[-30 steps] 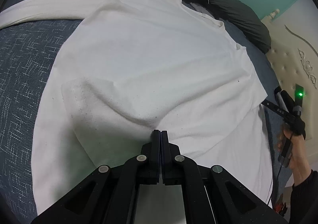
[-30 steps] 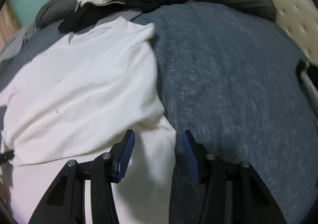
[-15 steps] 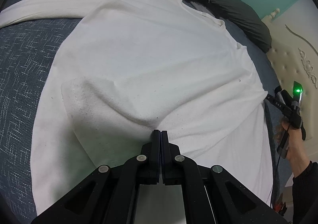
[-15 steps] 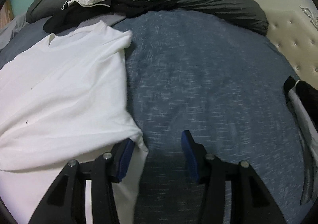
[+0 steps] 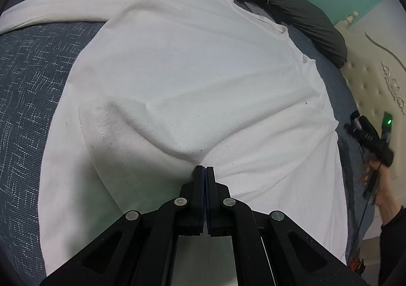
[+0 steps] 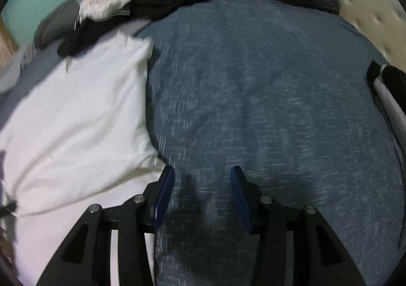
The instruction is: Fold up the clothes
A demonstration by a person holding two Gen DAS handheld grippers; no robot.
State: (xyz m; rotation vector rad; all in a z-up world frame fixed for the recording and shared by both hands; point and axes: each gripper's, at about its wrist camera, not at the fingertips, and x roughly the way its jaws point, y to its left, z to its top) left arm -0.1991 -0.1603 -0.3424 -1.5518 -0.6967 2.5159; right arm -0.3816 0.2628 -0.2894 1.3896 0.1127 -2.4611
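White long-sleeved shirt [image 5: 192,78] lay spread on blue bed cover [image 5: 28,88], one sleeve folded across body. Left gripper [image 5: 203,171] was clamped tight, pinching cloth at fold ridge. Right gripper [image 6: 201,184] hung half-spread, empty, over bare cover beside shirt edge. Fabric looked light, limp, non-slippery; best gripped at hem, cuff or shoulder seam.

White shirt [image 5: 203,62] soft matt knit cloth; bedcover [image 6: 266,95] coarse flecked weave; headboard [image 5: 375,88] tufted, probably leatherette.
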